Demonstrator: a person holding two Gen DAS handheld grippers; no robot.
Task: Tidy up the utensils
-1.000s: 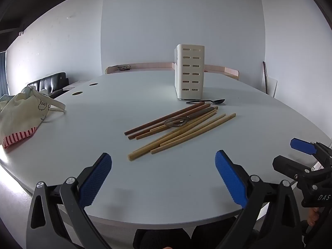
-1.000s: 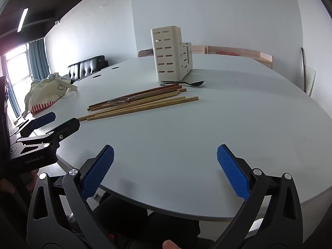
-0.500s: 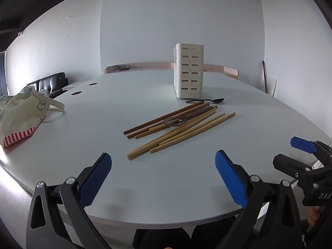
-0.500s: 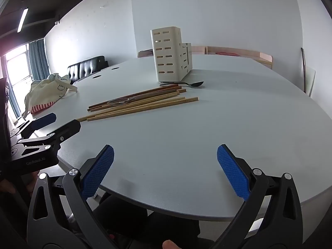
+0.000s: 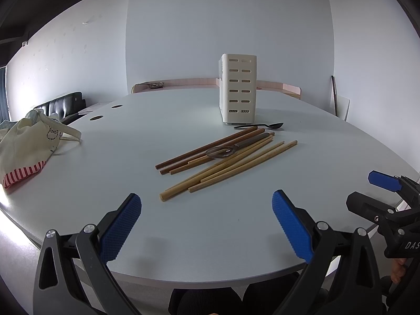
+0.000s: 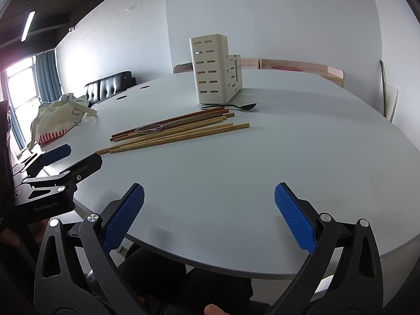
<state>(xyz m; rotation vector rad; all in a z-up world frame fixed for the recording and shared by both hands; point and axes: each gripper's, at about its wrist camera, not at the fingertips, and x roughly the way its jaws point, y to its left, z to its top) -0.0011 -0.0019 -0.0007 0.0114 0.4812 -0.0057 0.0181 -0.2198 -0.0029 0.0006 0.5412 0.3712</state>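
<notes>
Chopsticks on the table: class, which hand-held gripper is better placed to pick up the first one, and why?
Probably the left hand-held gripper: open, it faces the near ends of the chopsticks almost head-on. The right hand-held gripper, also open, has them off to its left.

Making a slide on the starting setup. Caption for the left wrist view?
Open left gripper faces chopsticks and spoons lying before a slotted holder on the table.
</notes>
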